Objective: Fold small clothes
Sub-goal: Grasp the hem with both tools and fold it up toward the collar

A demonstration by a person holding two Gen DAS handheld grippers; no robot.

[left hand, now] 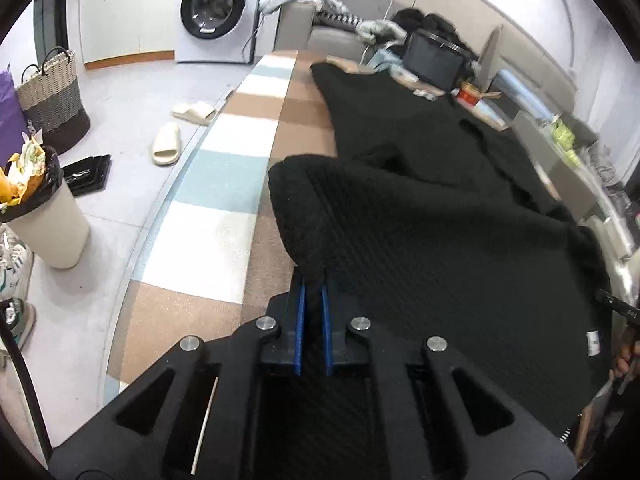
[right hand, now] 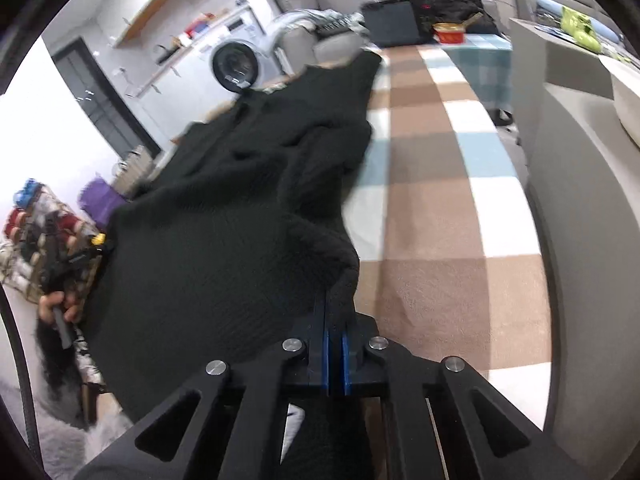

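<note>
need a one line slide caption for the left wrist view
Left tongs shut on a corner of the black ribbed knit garment, lifting it above the brown, white and blue checked cloth.

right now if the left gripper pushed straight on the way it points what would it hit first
The left gripper is already shut on the black ribbed knit garment, so more of that cloth bunched ahead comes first. Beyond it lies the checked brown, white and blue table cover, probably next, though depth is unclear.

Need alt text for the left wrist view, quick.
The left gripper has its jaws shut on the near edge of a black knit garment, lifted off a checked rug. Behind: a washing machine and slippers.
</note>
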